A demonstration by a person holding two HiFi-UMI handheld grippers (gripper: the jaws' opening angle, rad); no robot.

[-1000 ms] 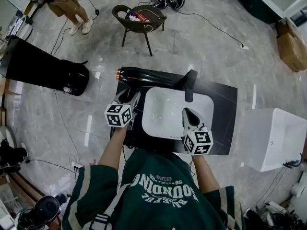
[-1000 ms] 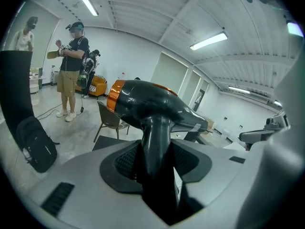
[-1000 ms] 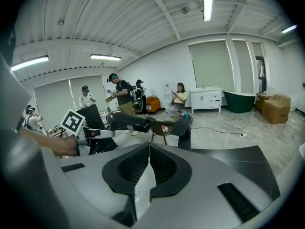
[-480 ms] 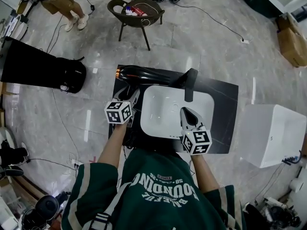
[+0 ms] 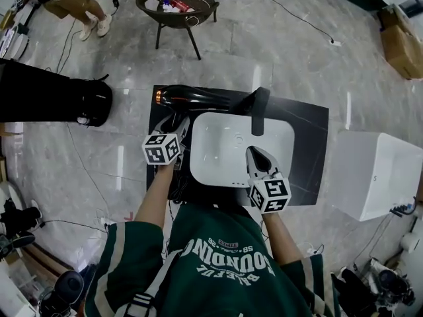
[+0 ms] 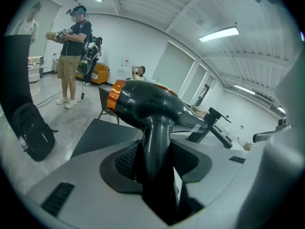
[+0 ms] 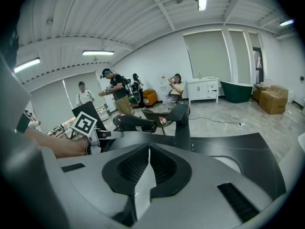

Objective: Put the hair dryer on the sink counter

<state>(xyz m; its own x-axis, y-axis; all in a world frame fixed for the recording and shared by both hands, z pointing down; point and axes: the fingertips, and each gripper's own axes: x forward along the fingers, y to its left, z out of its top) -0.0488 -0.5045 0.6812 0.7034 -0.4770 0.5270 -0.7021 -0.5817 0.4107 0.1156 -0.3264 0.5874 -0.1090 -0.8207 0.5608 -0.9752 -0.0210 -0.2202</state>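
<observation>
At a dark counter point(image 5: 310, 144) with a white basin point(image 5: 218, 157) set in it, a black faucet point(image 5: 259, 111) upright at the basin's far rim. On the floor beyond: a round chair point(image 5: 175, 8); a black case point(image 5: 46, 94) off to the left; a white box point(image 5: 377, 183) to the right. Pinching the hair dryer point(image 5: 198, 99) by its handle in the left gripper point(image 5: 176, 127), barrel level over the counter's far left part, nose almost at the faucet, orange end pointing left. Touching the counter or lifted: cannot tell. Right gripper point(image 5: 258, 157) pressed together, empty, over the basin's near right edge.
</observation>
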